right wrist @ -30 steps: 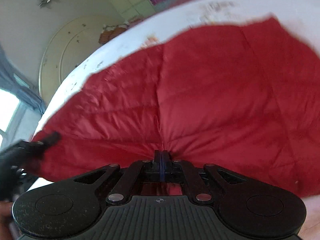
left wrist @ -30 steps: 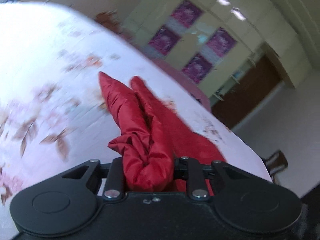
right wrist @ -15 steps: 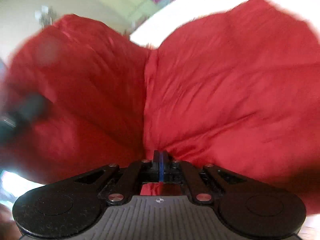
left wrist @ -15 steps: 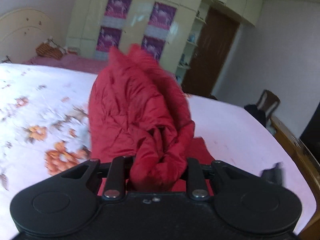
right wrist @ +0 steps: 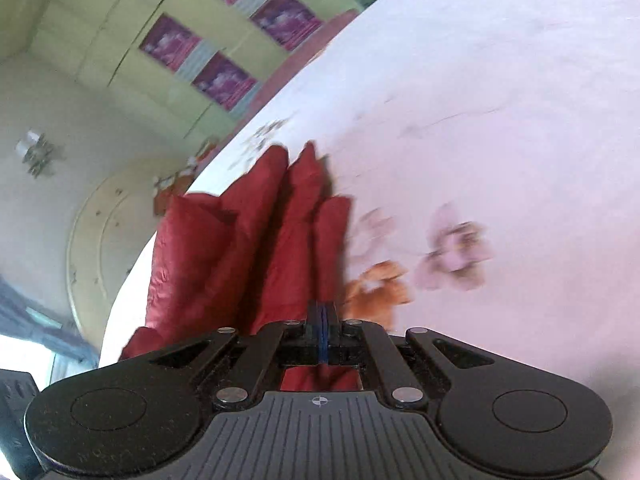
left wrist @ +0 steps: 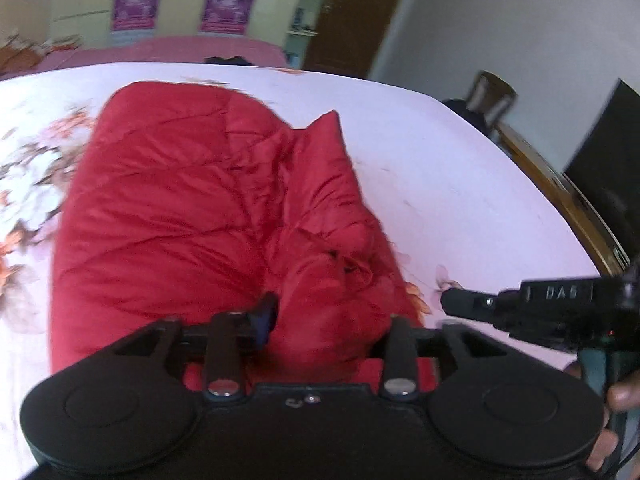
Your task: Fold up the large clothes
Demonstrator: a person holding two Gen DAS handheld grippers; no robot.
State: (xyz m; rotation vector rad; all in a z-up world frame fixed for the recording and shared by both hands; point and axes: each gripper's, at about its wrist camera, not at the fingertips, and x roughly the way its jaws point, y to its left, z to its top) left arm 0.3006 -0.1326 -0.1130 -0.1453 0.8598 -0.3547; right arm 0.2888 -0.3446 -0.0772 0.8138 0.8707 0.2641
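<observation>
While the left gripper [left wrist: 326,316] has just been opening around the red padded jacket [left wrist: 192,216] on the bed [left wrist: 460,184], the right gripper [right wrist: 322,330] stays clamped on its edge.

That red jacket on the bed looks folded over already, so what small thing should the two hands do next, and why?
Probably draw the left gripper back off the red jacket. Its jaws have just been opening, and a bunch of cloth sits loosely between them. The jacket already lies doubled on the bed. The right gripper is shut on the jacket's edge, so it could let go after.
</observation>
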